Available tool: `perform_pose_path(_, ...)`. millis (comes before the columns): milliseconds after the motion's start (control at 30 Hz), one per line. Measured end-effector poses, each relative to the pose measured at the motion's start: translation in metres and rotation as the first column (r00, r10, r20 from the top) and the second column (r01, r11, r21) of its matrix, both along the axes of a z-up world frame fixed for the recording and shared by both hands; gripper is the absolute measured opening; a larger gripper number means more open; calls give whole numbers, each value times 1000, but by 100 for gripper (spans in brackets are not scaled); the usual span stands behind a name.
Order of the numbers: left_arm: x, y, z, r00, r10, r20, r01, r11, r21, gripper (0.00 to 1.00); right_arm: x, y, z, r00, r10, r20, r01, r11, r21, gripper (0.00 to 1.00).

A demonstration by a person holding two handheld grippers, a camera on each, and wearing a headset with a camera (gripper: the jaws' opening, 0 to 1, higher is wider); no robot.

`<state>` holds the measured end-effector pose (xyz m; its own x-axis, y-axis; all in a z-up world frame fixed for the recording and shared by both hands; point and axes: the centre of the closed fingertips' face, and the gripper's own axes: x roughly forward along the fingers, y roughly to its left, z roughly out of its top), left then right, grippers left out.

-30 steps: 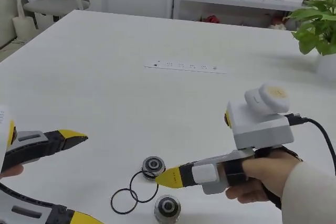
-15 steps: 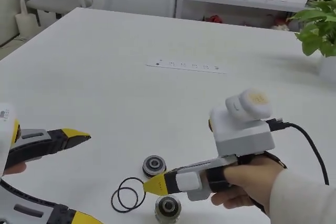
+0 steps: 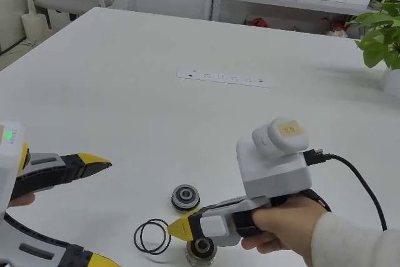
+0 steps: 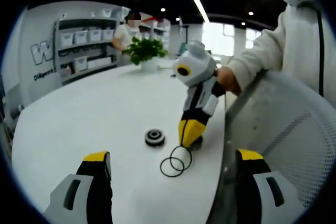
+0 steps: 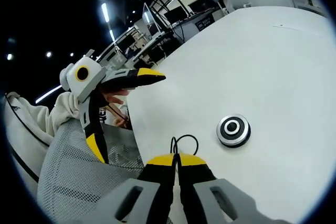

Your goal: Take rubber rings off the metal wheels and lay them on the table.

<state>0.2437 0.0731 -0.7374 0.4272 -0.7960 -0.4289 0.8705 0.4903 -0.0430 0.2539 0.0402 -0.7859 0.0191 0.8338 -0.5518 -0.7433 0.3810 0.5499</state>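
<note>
Your right gripper (image 3: pixel 178 228) sat shut at the rubber rings (image 3: pixel 152 237), left gripper (image 3: pixel 97 211) wide; dragging risked flicking them off the worktop (image 3: pixel 187 42).

rubber rings (image 3: pixel 153 237): two, black, overlapping, flat; metal wheels (image 3: pixel 185 196): two, nearby

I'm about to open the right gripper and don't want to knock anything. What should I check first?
1. Right gripper jaws shut on the edge of the rubber ring: ok.
2. Held ring lying fully flat on the table: cannot tell.
3. It overlaps the second ring instead of lying apart: not ok if you want them separate.
4. Left gripper open and off to the side of the rings: ok.
5. Far wheel apart from the rings: ok. Near wheel sits close under the right gripper: not ok.
6. Both wheels stripped of rubber: cannot tell.
</note>
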Motion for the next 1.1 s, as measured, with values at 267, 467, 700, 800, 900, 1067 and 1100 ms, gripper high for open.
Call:
perform_pose_path(267,0,0,-1,1000,2,-4,-2,1000,-1,100,1,-1,-10,1000,3,24,-2,999,-41,0)
perform_pose_path(467,0,0,-2,1000,0,-10,0,1000,1,100,4,-3,-13,999,0,36,2,999,-55,0)
perform_pose_path(700,-1,1,-3,1000,2,-15,-2,1000,3,100,6,-4,-17,997,18,80,-12,997,-76,0)
perform_pose_path(800,0,2,-4,1000,3,-17,-3,1000,5,100,7,-4,-17,996,19,87,-13,997,-75,3)
perform_pose_path(900,0,2,-5,1000,3,-19,-3,1000,6,100,9,-6,-19,994,23,110,-13,996,-91,6)
perform_pose_path(1067,1,4,-6,1000,7,-18,-7,1000,6,99,14,-8,-13,992,11,124,-1,997,-82,7)
perform_pose_path(1100,1,4,-6,1000,7,-19,-7,1000,6,99,16,-9,-12,992,6,128,4,997,-79,7)
